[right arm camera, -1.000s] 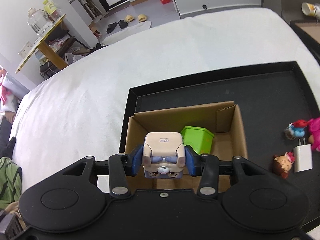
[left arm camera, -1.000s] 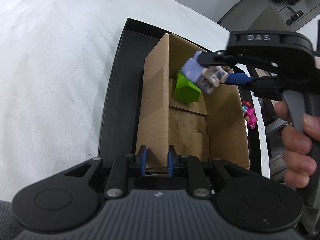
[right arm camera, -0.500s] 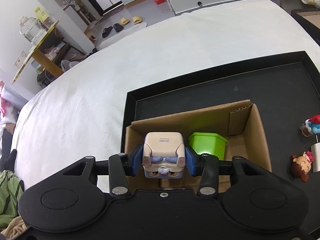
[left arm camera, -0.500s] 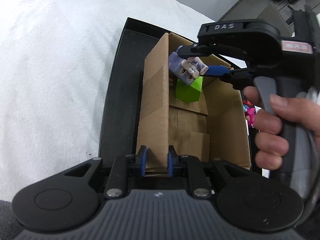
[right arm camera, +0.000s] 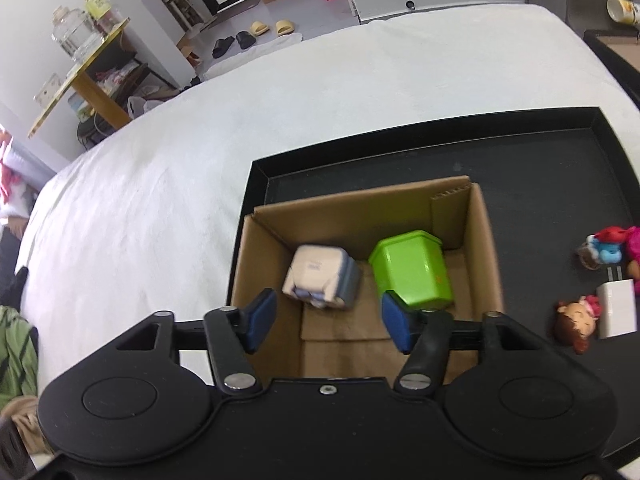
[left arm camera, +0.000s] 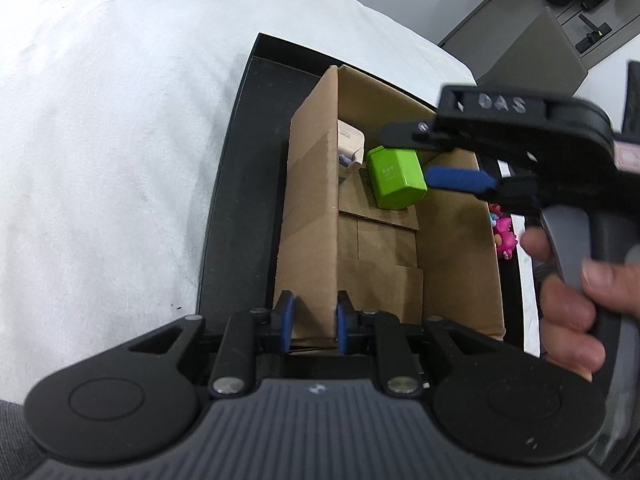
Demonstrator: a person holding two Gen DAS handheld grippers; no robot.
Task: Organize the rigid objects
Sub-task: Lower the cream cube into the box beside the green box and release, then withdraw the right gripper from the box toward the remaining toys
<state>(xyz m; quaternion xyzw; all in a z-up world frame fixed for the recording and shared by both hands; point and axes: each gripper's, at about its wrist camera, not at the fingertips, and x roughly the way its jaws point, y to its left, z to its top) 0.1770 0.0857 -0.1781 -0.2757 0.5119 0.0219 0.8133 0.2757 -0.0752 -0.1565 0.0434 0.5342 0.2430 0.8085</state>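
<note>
While the right gripper (right arm camera: 328, 326) is opening with nothing between its pads, the cube toy (right arm camera: 320, 278) is lying boxed at 9 o'clock of the green bin (right arm camera: 412, 272); the left gripper (left arm camera: 311, 316) is clamping the cardboard box (left arm camera: 312, 208) wall, risking tipping it.

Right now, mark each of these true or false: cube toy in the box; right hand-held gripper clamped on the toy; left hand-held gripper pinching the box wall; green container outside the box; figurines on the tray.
1. The cube-shaped toy lies inside the cardboard box. True.
2. The right hand-held gripper is clamped on the toy. False: its jaws have just been opening, and nothing is between them.
3. The left hand-held gripper pinches the box wall. True.
4. The green container stands outside the box. False: it sits inside, beside the toy.
5. Small figurines lie on the black tray. True.
</note>
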